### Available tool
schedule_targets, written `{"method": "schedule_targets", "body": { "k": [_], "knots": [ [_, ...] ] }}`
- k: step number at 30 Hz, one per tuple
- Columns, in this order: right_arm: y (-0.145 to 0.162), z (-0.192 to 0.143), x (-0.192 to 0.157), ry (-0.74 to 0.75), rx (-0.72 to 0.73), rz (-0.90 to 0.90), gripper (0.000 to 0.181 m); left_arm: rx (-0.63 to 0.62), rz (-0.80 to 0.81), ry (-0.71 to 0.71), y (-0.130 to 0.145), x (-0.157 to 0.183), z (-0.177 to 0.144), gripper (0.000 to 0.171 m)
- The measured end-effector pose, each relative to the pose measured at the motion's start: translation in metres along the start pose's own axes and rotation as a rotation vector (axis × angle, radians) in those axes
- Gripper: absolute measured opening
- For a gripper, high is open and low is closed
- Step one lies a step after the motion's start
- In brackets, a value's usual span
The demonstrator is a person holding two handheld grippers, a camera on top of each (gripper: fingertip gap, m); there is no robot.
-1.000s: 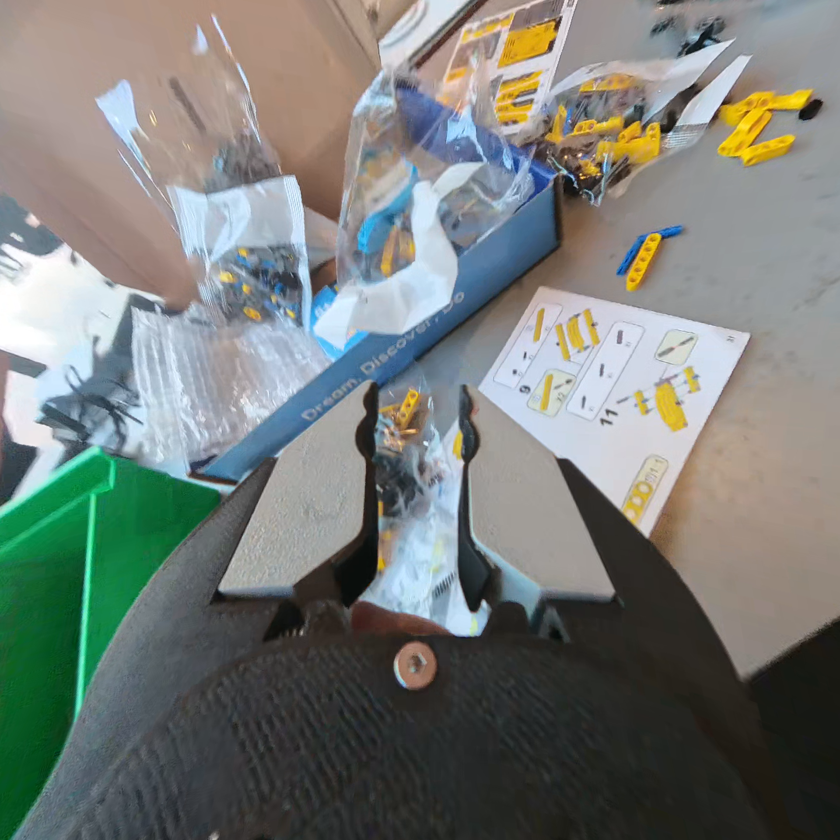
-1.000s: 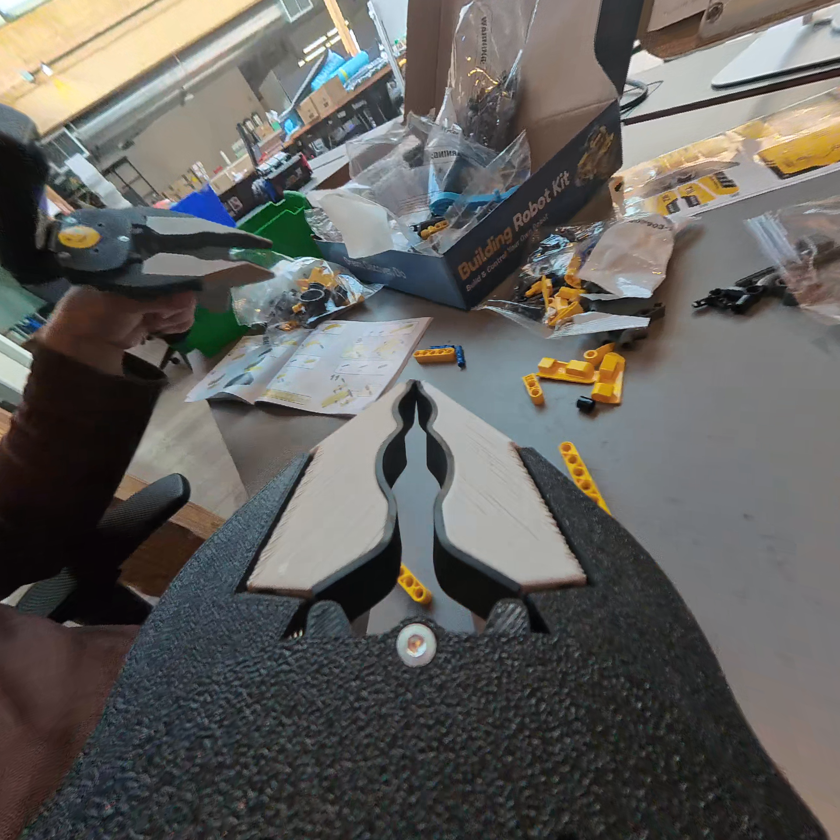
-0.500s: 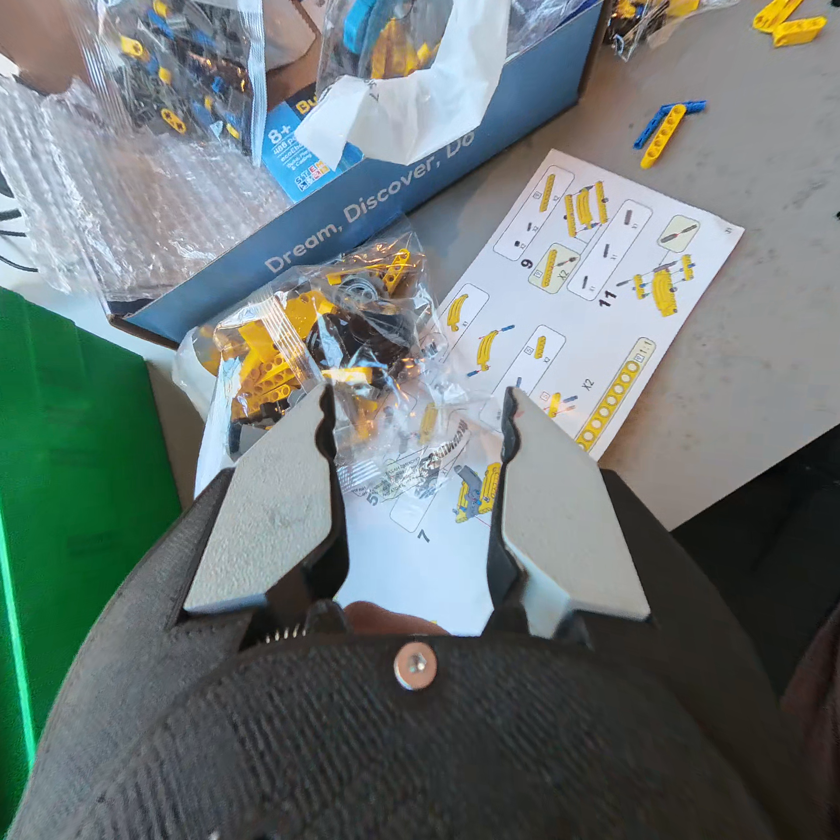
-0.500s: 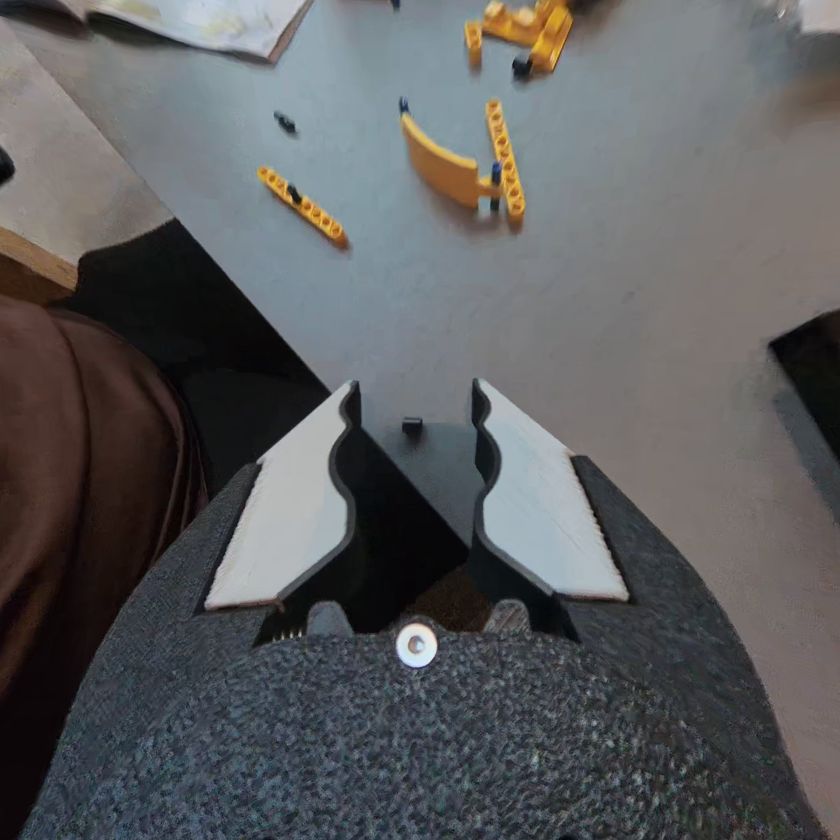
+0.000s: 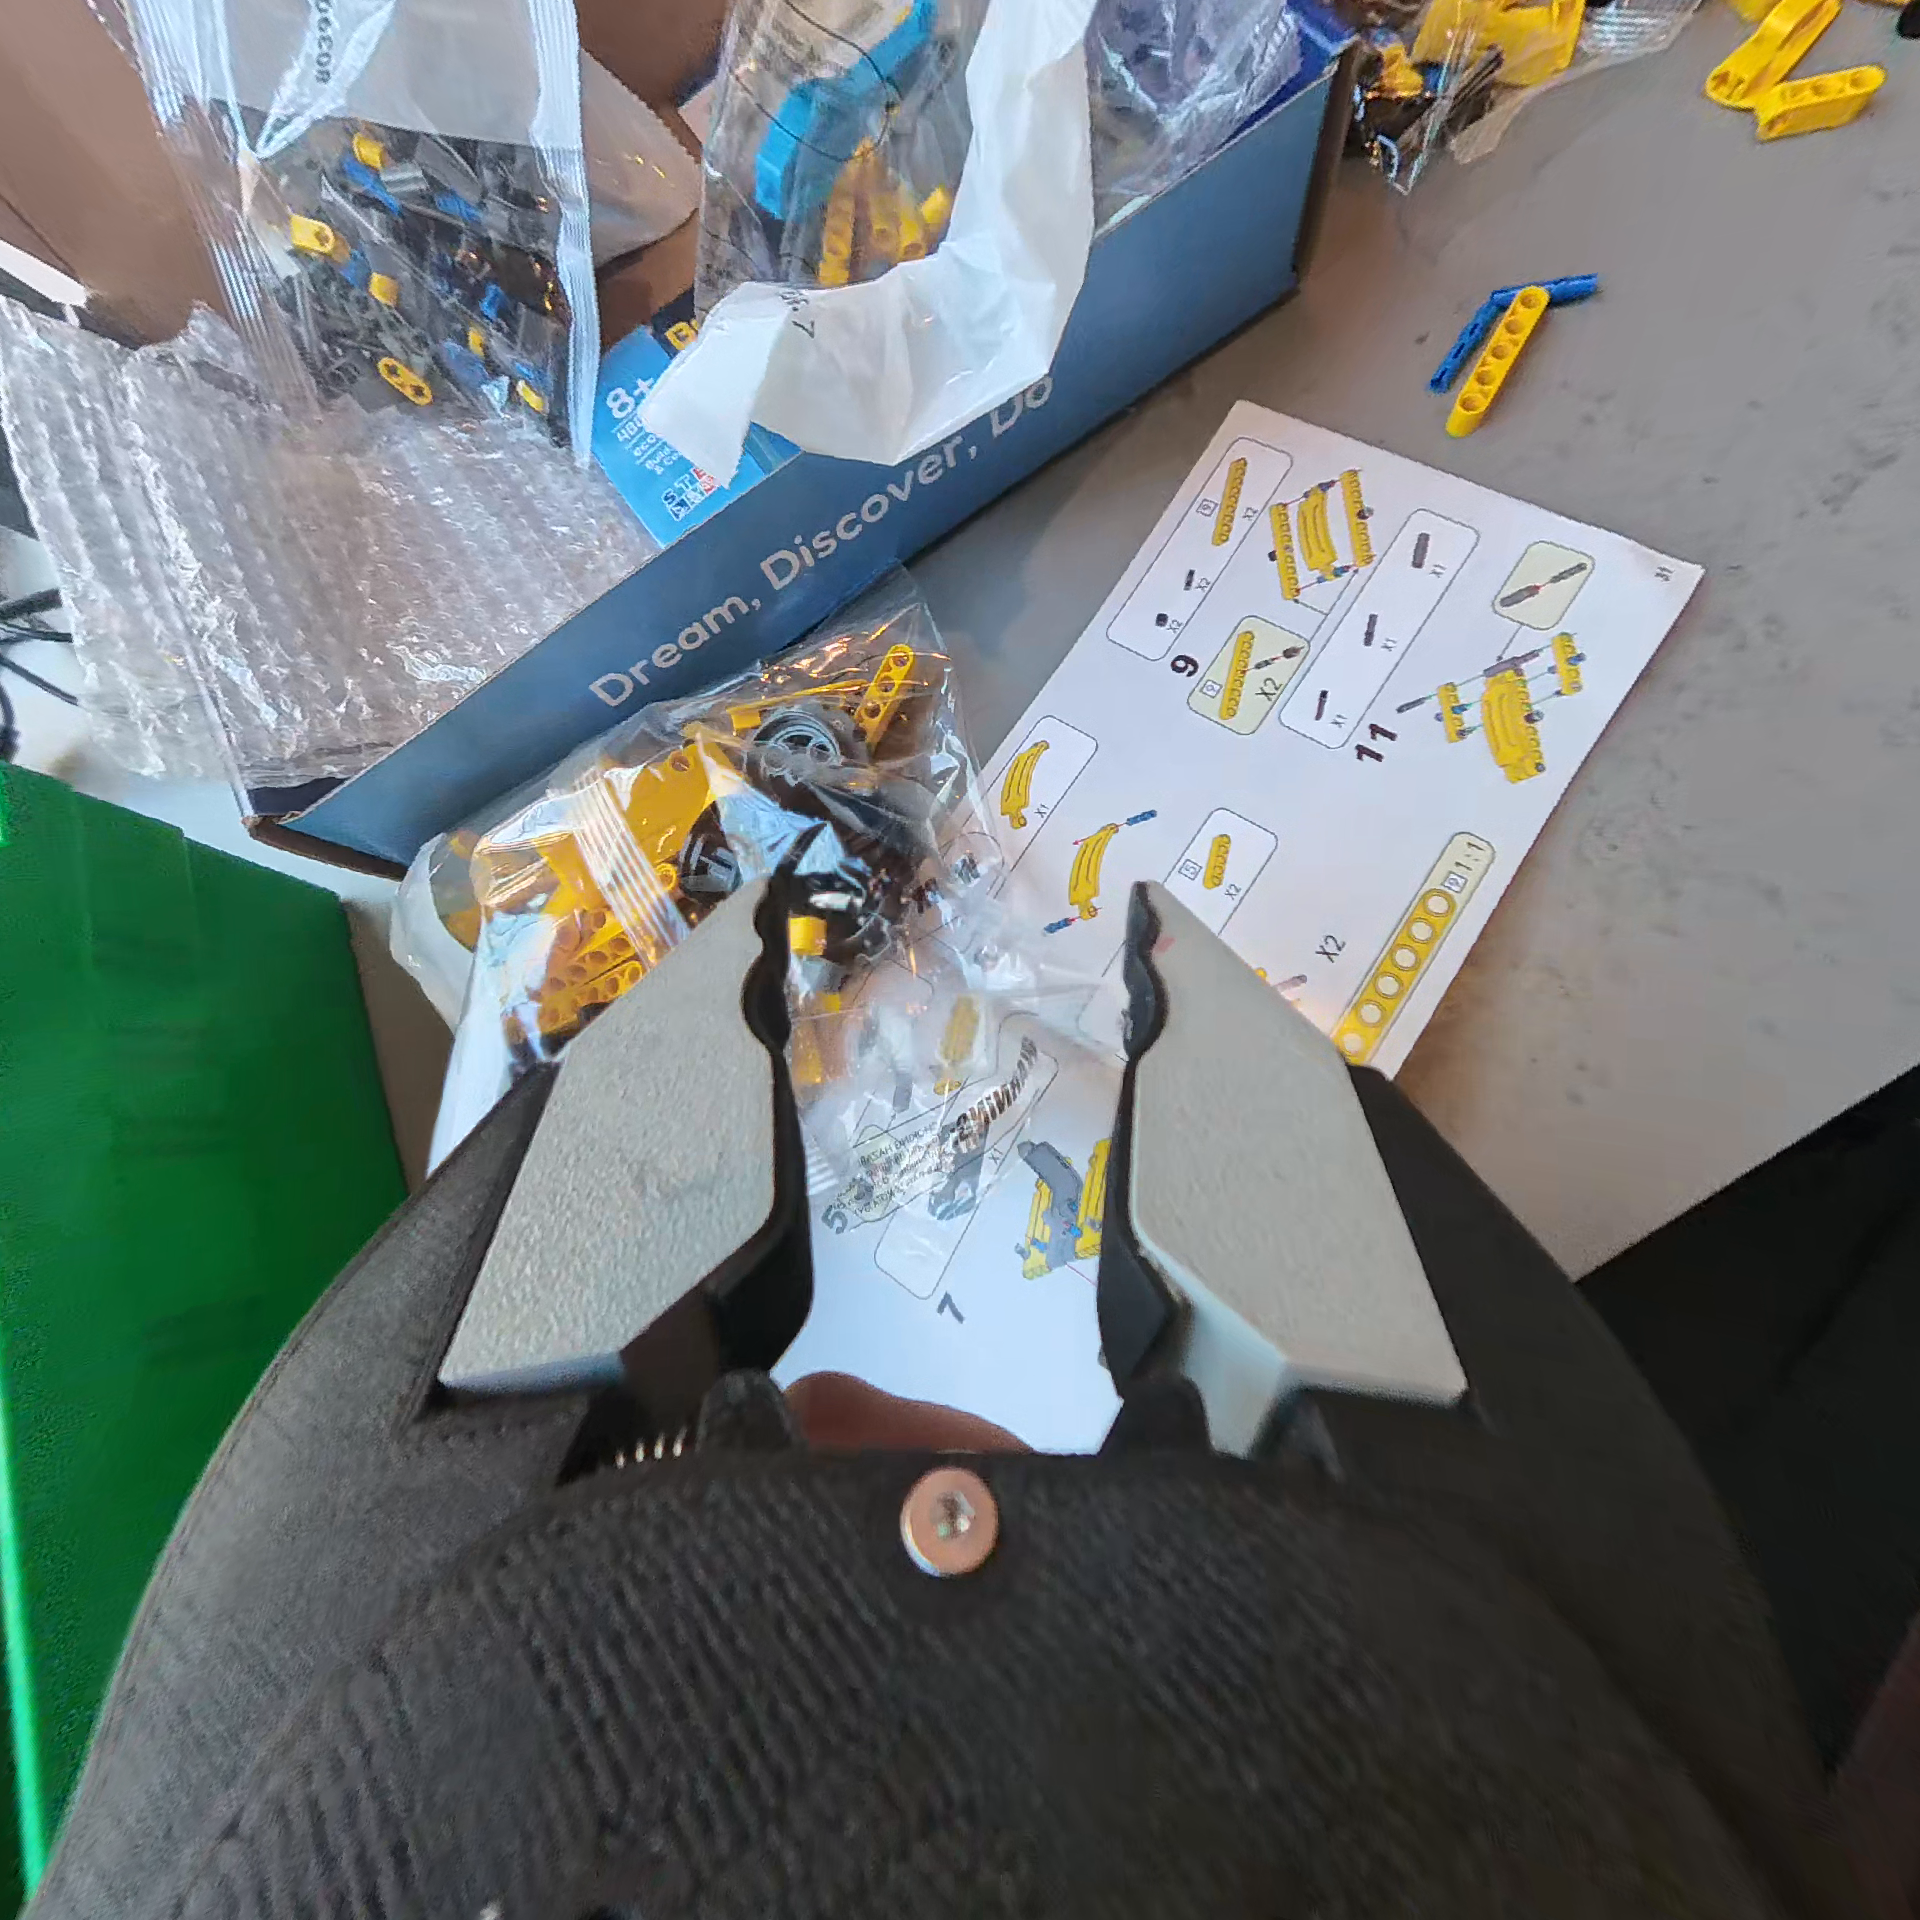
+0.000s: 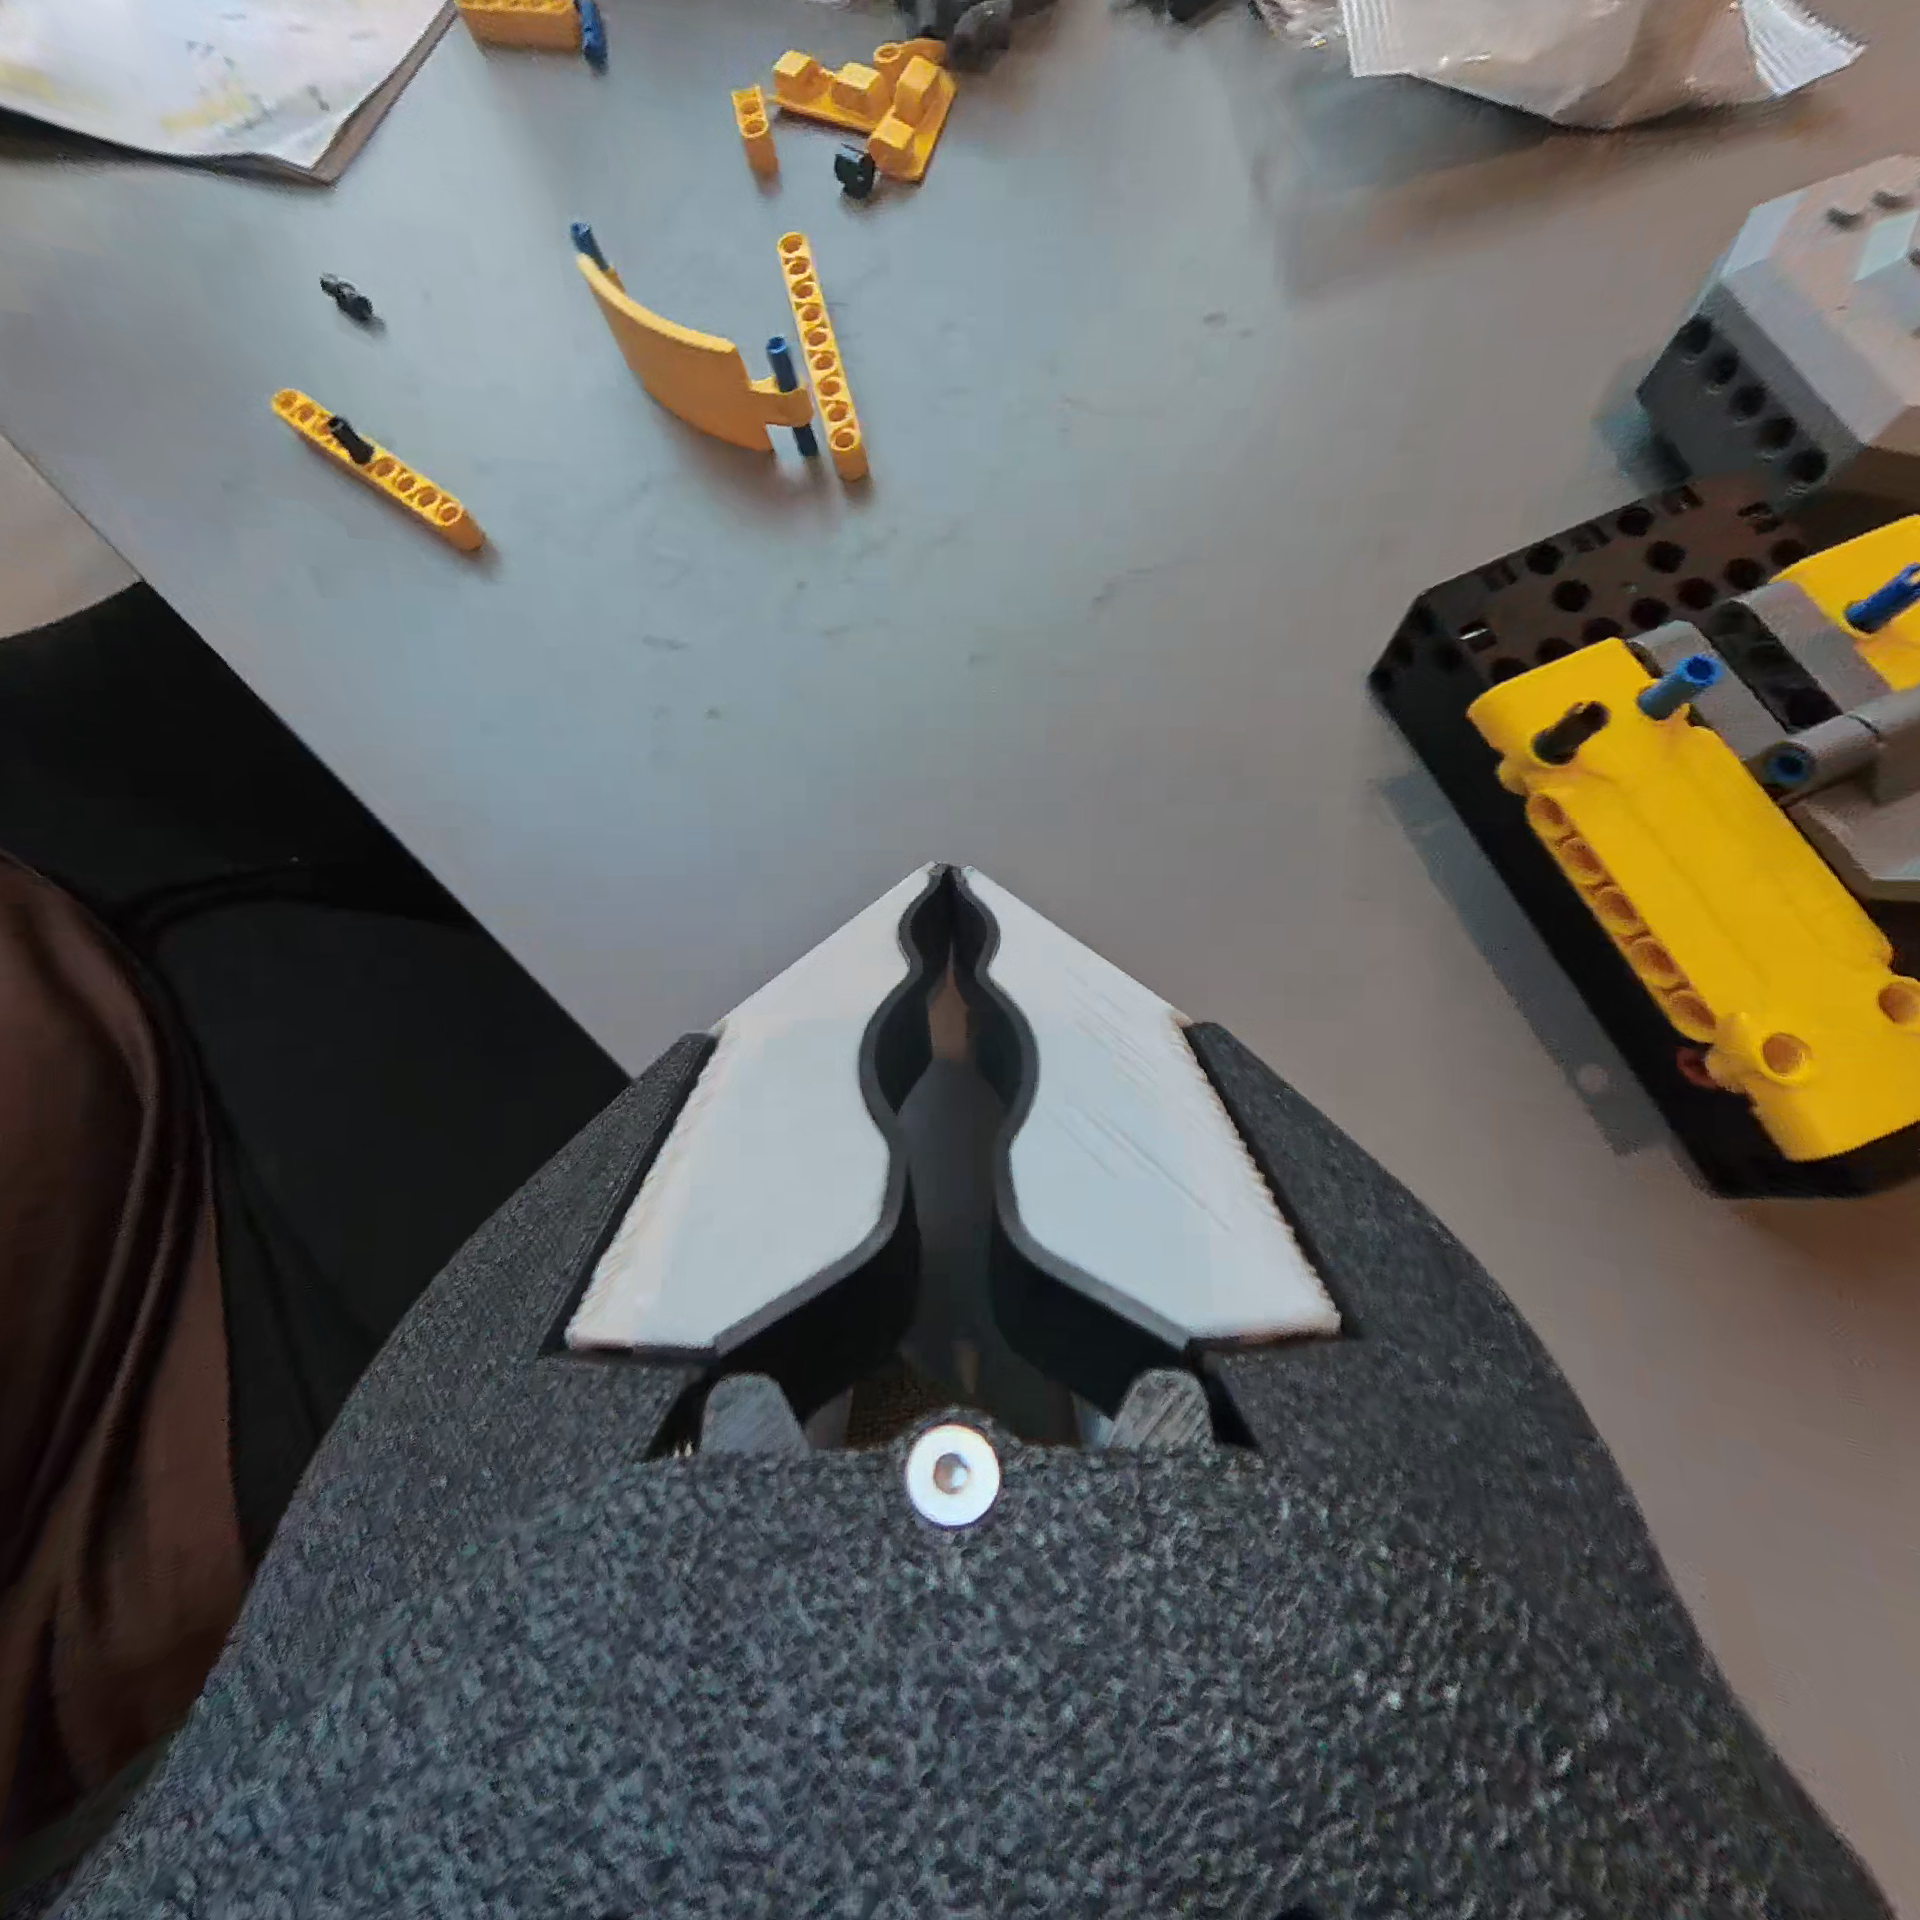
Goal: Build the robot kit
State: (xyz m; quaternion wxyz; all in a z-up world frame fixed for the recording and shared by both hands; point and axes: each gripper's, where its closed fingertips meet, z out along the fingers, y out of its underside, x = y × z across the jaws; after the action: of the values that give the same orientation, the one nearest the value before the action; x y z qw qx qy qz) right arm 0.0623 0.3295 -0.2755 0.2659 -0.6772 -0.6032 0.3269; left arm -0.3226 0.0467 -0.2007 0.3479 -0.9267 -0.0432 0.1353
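In the left wrist view my left gripper [image 5: 954, 904] is open just above a clear plastic bag [image 5: 727, 831] of yellow and black building parts. The bag lies on a white instruction sheet [image 5: 1351, 727] beside a blue cardboard box [image 5: 935, 499]. Its near end lies between my fingers, and the pads do not press on it. In the right wrist view my right gripper [image 6: 943, 871] is shut, tips together, low over the grey table [image 6: 1039, 623] near its front edge. Nothing shows between its tips.
A green bin [image 5: 156, 1039] and bubble wrap [image 5: 260, 571] lie left of the box. Near the right gripper are a yellow curved panel with a beam [image 6: 696, 364], a yellow beam with a black pin [image 6: 379, 468], and a black base with yellow blocks [image 6: 1683, 904]. Spacing between my two grippers at the tips: around 50 centimetres.
The left gripper opened and let go of the bag, which now lies on the sheet. The right gripper tipped down to the table, opened around a small black piece, then shut; the piece no longer shows.
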Motion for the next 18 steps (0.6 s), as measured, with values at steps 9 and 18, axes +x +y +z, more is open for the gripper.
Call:
{"method": "schedule_targets", "body": {
  "k": [9, 18],
  "knots": [
    [-0.011, 0.005, 0.008, 0.042, 0.06, 0.057, 0.0, 0.014, 0.004, 0.006, -0.003, 0.0, 0.002, 0.06],
    [-0.038, -0.051, 0.015, 0.298, 0.265, 0.001, 0.001, 0.075, -0.009, -0.038, -0.015, -0.004, -0.009, 0.059]
  ]
}}
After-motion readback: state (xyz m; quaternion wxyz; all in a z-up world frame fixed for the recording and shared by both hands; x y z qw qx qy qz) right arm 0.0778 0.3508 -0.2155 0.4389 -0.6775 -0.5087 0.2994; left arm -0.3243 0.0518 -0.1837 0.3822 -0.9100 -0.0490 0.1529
